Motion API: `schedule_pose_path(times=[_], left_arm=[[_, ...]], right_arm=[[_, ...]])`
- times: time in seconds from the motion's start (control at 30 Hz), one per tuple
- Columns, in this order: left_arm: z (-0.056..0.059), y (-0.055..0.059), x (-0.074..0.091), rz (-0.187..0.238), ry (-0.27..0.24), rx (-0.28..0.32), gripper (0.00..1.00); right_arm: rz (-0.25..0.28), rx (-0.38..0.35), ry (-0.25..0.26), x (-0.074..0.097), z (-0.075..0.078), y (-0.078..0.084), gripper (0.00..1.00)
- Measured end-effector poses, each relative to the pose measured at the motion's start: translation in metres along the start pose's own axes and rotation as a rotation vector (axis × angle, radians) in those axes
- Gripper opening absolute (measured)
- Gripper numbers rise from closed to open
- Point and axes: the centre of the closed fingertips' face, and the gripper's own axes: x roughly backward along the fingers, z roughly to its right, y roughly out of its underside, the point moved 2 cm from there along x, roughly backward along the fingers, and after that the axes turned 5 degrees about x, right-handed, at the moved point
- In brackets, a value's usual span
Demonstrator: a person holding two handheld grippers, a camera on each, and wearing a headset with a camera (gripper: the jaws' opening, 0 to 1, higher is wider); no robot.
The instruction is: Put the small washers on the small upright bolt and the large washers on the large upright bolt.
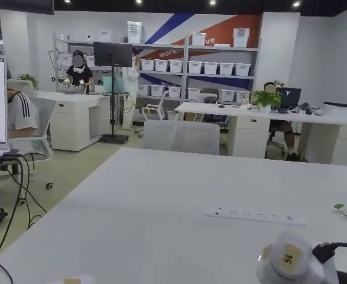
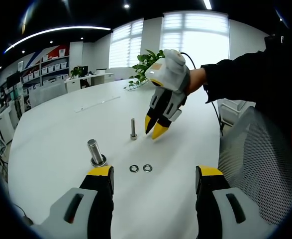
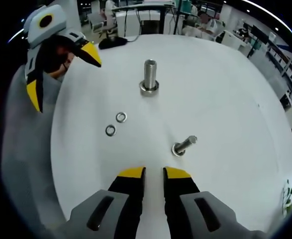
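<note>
Left gripper (image 2: pixel 154 173) jaws spread wide over the white table (image 2: pixel 51 129), two small washers (image 2: pixel 141 168) just ahead. Large bolt (image 2: pixel 95 152) upright left, small bolt (image 2: pixel 133 129) beyond, right gripper (image 2: pixel 154 131) beside it, tips nearly together.

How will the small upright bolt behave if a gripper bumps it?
The small upright bolt stands tall on a narrow head, so it probably tips easily. Its round shiny shank would likely roll on the smooth table afterwards.

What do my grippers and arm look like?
The left gripper and right gripper have pale grey-white bodies and black jaws with yellow tips. One carries a round tan sticker and trails a black cable. The sleeve is black.
</note>
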Motion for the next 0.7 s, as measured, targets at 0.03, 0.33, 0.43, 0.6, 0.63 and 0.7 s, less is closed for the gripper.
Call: schedule_pose_path(times=[0.03,0.33,0.43,0.6,0.63,0.7], left_arm=[[0.0,0.0,0.0,0.001,0.0,0.001,0.66],[0.0,-0.001,0.0,0.004,-0.004,0.0,0.66],[0.0,-0.001,-0.001,0.003,-0.004,-0.001,0.66],[0.001,-0.001,-0.001,0.003,-0.003,-0.003,0.66],[0.001,0.0,-0.001,0.003,-0.003,-0.004,0.66],[0.001,0.0,-0.001,0.003,-0.002,-0.004,0.66]], right_arm=[[0.003,0.006,-0.006,0.0,-0.003,-0.003,0.16],[0.027,0.058,-0.054,-0.008,-0.027,-0.024,0.16],[0.027,0.072,-0.065,-0.011,-0.032,-0.028,0.16],[0.032,0.096,-0.084,-0.017,-0.042,-0.038,0.16],[0.032,0.1,-0.087,-0.018,-0.043,-0.04,0.16],[0.032,0.111,-0.094,-0.02,-0.048,-0.044,0.16]])
